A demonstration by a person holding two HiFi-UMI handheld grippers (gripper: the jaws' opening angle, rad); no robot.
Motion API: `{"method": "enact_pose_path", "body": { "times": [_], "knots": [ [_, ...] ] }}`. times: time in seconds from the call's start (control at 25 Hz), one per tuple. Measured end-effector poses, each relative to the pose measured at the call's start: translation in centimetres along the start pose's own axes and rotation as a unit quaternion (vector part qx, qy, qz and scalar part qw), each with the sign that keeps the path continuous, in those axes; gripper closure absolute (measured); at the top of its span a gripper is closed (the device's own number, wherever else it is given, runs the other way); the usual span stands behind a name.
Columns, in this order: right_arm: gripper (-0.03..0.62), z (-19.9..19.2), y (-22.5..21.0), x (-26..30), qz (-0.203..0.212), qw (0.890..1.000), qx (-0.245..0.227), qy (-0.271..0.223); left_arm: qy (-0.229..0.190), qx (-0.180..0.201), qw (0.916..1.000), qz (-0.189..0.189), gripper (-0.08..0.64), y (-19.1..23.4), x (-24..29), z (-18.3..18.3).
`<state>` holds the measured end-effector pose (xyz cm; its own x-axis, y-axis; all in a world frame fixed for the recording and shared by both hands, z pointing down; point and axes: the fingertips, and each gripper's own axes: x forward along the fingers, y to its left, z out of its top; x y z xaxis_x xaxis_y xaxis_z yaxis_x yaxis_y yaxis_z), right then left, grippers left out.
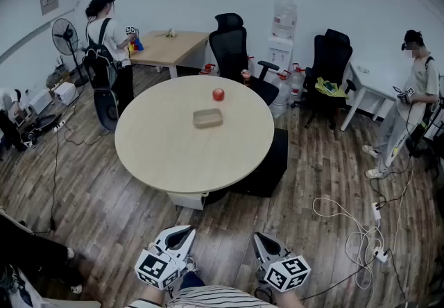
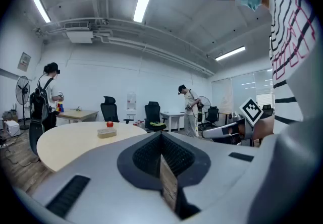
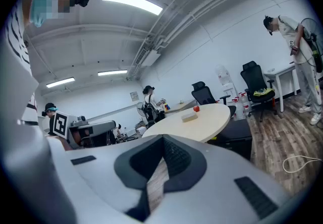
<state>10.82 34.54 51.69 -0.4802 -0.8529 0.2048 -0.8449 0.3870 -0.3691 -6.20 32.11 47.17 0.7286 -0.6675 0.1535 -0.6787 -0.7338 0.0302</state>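
Looking down from the head view, we see the left gripper [image 1: 185, 231] and the right gripper [image 1: 258, 236] held low and close to the body at the near edge, side by side and a little apart. Both point toward the round table [image 1: 182, 157], which stands well apart from them across a stretch of wood floor.

In the left gripper view its jaws are brought together at the tips, with only a thin sliver of floor showing behind them and nothing between them. The right gripper view shows the same: jaws closed tip to tip, with nothing held.

On the table, past its middle, lies a shallow beige box [image 1: 208, 118]. A small red fruit [image 1: 218, 94] sits just beyond it, near the far edge, not touching the box. The rest of the tabletop is bare wood.

Behind the table stands a black office chair [image 1: 229, 46], with a water dispenser [image 1: 281, 39] to its right against the far wall. A second black chair [image 1: 329, 58] stands farther right. At the far left a person [image 1: 104, 39] stands at a wooden desk [image 1: 168, 47], next to a floor fan [image 1: 66, 35]. Another person [image 1: 414, 95] stands at the right. White cables [image 1: 350, 227] lie looped on the floor at the near right.
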Motion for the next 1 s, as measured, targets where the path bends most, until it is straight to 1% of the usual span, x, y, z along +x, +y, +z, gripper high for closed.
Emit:
{"method": "enact_pose_path", "body": {
  "times": [0.16,0.4,0.48,0.6,0.64,0.72,0.84,0.88,0.96,1.0],
  "knots": [
    [0.565,0.2,0.0,-0.1,-0.003,1.000,-0.003,-0.006,-0.001,-0.003,1.0000,0.000,0.535,0.0,-0.1,-0.4],
    [0.565,0.5,0.0,1.2,-0.013,1.000,-0.001,-0.010,-0.001,-0.004,1.0000,-0.008,0.534,1.4,0.2,-0.4],
    [0.563,1.0,-0.3,1.8,-0.020,0.999,0.011,-0.024,-0.005,-0.005,0.9999,-0.009,0.534,2.2,0.5,-0.3],
    [0.557,1.5,-1.4,3.1,-0.041,0.998,0.033,-0.037,0.005,-0.010,0.9999,0.004,0.532,4.3,1.4,-0.9],
    [0.540,1.6,-1.9,3.8,-0.051,0.997,0.037,-0.037,0.010,-0.014,0.9998,0.006,0.529,5.2,1.7,-1.2],
    [0.357,1.7,-2.5,5.2,-0.071,0.996,0.041,-0.031,0.017,-0.023,0.9996,0.008,0.529,7.1,2.0,-1.7],
    [0.357,2.1,-2.7,7.2,-0.089,0.995,0.045,-0.032,0.022,-0.033,0.9992,0.008,0.528,10.0,2.2,-2.3],
    [0.357,2.3,-2.7,7.9,-0.093,0.994,0.048,-0.035,0.023,-0.036,0.9990,0.006,0.517,11.0,2.5,-2.4],
    [0.357,2.7,-2.7,9.5,-0.101,0.993,0.054,-0.040,0.027,-0.043,0.9987,-0.002,0.425,12.9,3.0,-2.6],
    [0.357,2.8,-2.6,10.3,-0.106,0.992,0.055,-0.040,0.028,-0.044,0.9986,-0.006,0.420,13.8,3.3,-2.6]
  ]
}}
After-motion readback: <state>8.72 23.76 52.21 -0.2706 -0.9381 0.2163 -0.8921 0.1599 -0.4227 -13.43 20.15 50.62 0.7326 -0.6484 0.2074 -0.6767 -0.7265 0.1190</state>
